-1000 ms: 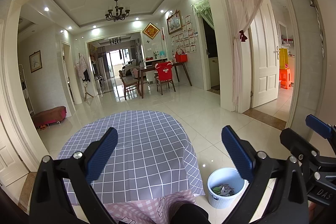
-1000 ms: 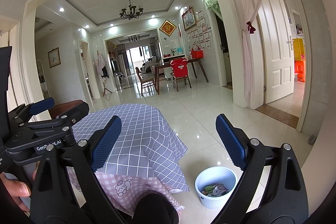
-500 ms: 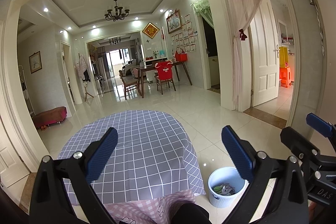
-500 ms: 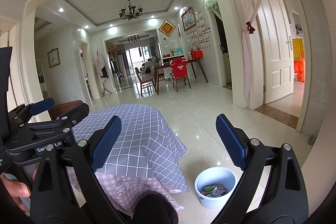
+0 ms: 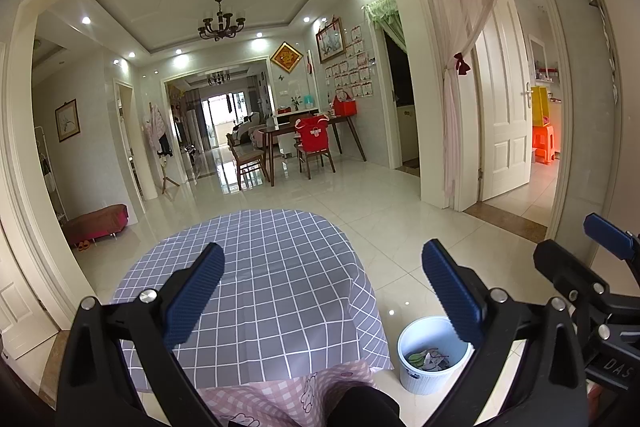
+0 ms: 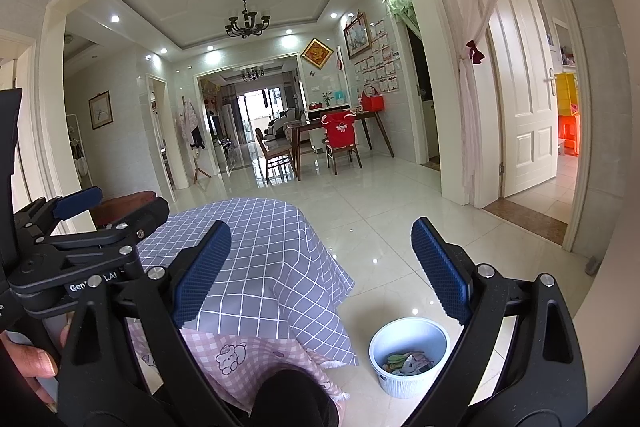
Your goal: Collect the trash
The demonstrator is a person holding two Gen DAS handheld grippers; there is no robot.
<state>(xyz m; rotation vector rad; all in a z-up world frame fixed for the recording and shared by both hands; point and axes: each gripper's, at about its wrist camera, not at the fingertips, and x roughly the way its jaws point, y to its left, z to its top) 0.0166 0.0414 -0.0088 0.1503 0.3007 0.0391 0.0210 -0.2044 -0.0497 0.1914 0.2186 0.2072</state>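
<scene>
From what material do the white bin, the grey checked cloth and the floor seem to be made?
White bin: probably plastic, matte, with fine ribs on its wall.
Grey checked cloth: likely a thin woven or coated fabric; it hangs in soft folds over the table edge and shows a slight sheen.
Floor: glossy ceramic or stone tile, with visible joints and mirrored ceiling lights.

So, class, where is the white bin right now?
In both views the white bin stands on the floor tiles, lower right, beside the checked tablecloth.
</scene>
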